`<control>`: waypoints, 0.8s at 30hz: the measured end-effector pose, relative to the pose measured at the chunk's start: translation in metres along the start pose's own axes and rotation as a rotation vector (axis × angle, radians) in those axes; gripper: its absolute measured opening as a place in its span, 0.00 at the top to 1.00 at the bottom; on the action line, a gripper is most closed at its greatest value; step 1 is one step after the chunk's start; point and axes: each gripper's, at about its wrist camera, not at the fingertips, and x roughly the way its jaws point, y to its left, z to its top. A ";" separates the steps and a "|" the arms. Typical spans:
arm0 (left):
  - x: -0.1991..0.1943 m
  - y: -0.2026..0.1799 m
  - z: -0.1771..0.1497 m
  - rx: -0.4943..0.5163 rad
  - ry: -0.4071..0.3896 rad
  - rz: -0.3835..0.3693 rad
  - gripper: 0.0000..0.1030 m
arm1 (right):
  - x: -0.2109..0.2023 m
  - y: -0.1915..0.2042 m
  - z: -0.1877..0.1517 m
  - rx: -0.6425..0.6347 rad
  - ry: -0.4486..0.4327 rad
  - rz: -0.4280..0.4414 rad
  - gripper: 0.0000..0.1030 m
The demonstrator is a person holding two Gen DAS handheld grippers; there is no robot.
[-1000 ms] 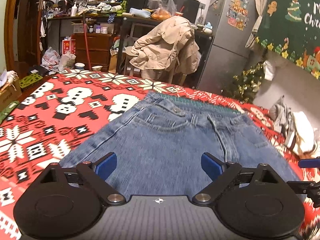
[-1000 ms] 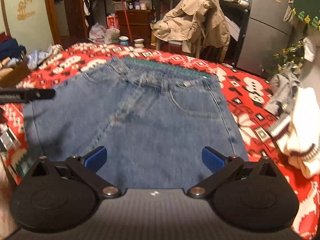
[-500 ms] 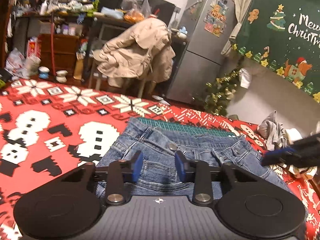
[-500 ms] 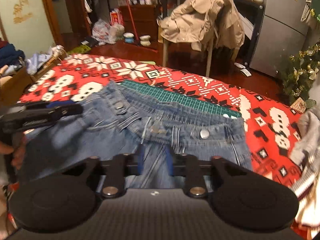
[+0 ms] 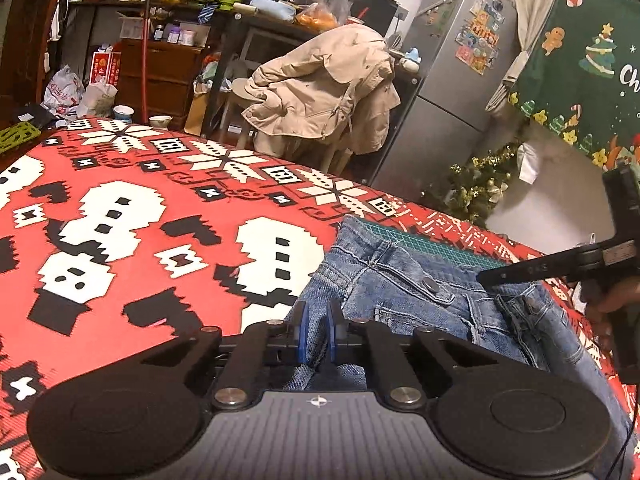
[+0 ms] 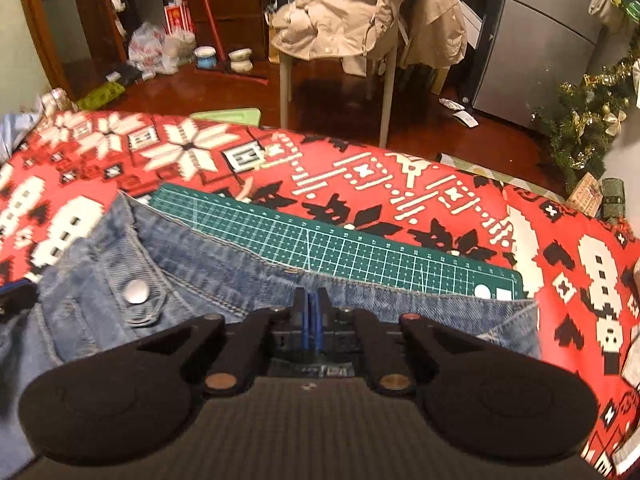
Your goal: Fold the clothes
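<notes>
Left wrist view shows the jeans (image 5: 404, 300) lying flat on the bench (image 5: 120, 208), over a green cutting mat (image 6: 340, 240) on the red patterned cloth, waistband toward the far edge. Denim like this looks thick and fairly heavy, soft enough to fold yet stiff at the seams, and not slippery, so the doubled waistband is probably the best place to take hold, one corner per hand. The left claw (image 5: 316, 336) is closing on the waistband's left corner, a pinch of blue fabric pressed between its blue pads. In the right wrist view the right claw (image 6: 311, 320) is fully closed at the waistband's edge, further along toward the other side; its pads meet almost flat, so I judge only a thin lip of denim is caught, and that hold could slip when lifted
</notes>
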 end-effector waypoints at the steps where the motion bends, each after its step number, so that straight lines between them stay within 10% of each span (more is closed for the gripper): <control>1: -0.001 -0.001 0.000 0.005 -0.001 0.005 0.91 | 0.002 -0.001 0.002 0.009 -0.002 0.000 0.97; 24: -0.005 -0.010 -0.003 0.061 0.003 0.087 0.91 | -0.043 0.037 -0.015 -0.005 -0.026 0.024 0.96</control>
